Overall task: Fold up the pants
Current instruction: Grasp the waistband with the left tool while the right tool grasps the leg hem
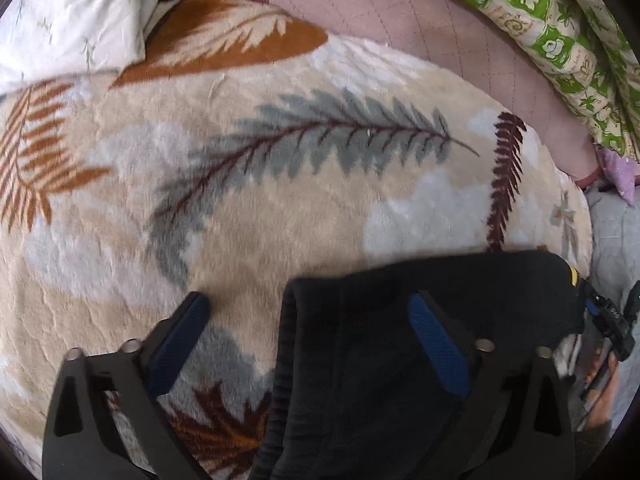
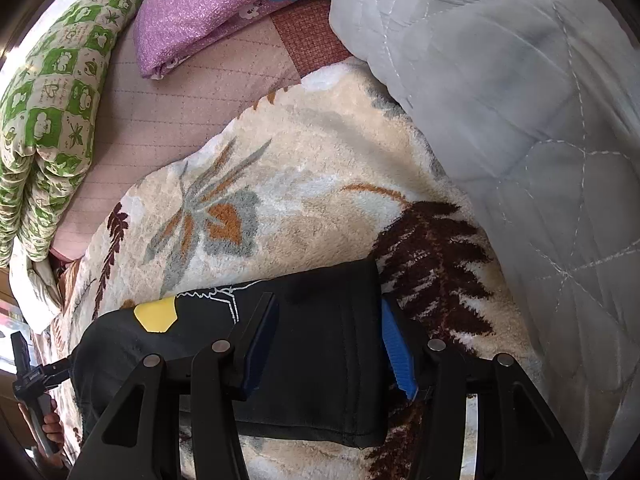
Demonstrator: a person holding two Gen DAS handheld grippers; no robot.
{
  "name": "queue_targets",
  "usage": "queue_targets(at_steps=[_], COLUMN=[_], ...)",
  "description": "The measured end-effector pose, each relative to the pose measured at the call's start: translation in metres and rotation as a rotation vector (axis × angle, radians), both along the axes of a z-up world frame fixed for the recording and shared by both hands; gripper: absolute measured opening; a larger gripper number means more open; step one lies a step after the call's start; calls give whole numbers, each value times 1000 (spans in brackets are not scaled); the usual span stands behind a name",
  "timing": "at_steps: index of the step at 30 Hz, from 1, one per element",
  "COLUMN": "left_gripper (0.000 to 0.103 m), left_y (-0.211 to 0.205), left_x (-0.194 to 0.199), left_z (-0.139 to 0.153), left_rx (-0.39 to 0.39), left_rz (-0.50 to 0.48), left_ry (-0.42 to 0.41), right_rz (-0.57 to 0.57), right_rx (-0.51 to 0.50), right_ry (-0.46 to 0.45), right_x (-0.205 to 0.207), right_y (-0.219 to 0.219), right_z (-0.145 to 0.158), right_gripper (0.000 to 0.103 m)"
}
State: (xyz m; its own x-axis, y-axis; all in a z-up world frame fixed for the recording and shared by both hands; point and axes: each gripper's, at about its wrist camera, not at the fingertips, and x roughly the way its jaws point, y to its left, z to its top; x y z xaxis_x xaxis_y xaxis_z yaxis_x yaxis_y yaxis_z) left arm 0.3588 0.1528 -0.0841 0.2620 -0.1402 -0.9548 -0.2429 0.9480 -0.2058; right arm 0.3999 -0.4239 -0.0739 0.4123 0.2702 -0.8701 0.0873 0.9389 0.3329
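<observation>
Black pants point(image 2: 320, 360) lie bunched on the leaf-print blanket point(image 1: 280, 200). My right gripper point(image 2: 328, 344): jaws half closed, straddling the folded end. My left gripper point(image 1: 312, 340): jaws wide, astride the ribbed waistband edge, nothing held. Risk: pinching blanket pile, dragging it.

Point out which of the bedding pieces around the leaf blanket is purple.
The folded purple quilt with small white flowers, lying between the green-and-white patterned quilt and the pale grey quilt.
</observation>
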Motion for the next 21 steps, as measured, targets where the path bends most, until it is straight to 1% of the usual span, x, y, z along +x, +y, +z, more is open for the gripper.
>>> queue_targets(at_steps=[1,2,3,4,5,6,7,9,11,15,21], left_gripper=[72,47,26,26,26,25,25,24,24,24,24], left_y=[0,0,-1,-3,-6,-10,-14,-15,-17,-19,-29], left_x=[3,5,7,7,7,6,5,0,-4,-21,-47], left_z=[2,5,7,9,11,14,17,24,31,48,73], left_rx=[10,3,-30,-48,-27,-1,17,5,4,31,27], left_rz=[6,2,-14,-28,-40,-63,-78,-82,-87,-125,-153], left_ry=[-14,-22,-26,-19,-21,-30,-43,-59,-70,-93,-112], right_rz=[0,2,1,0,-4,-5,-4,3,10,32,85], right_rx=[-5,-9,-18,-35,-50,-51,-37,-27,-33,-59,-112], right_ry=[-1,-4,-4,-2,4,12,9,1,-7,-32,-80], right_x=[0,0,0,0,0,-1,-1,-4,-6,-14,-30], right_y=[1,2,1,0,-2,-6,-9,-13,-13,-11,-4], right_z=[0,0,1,1,1,1,2,4,9,24,54], right_gripper=[52,50,41,33,18,13,12,8,8,7,5])
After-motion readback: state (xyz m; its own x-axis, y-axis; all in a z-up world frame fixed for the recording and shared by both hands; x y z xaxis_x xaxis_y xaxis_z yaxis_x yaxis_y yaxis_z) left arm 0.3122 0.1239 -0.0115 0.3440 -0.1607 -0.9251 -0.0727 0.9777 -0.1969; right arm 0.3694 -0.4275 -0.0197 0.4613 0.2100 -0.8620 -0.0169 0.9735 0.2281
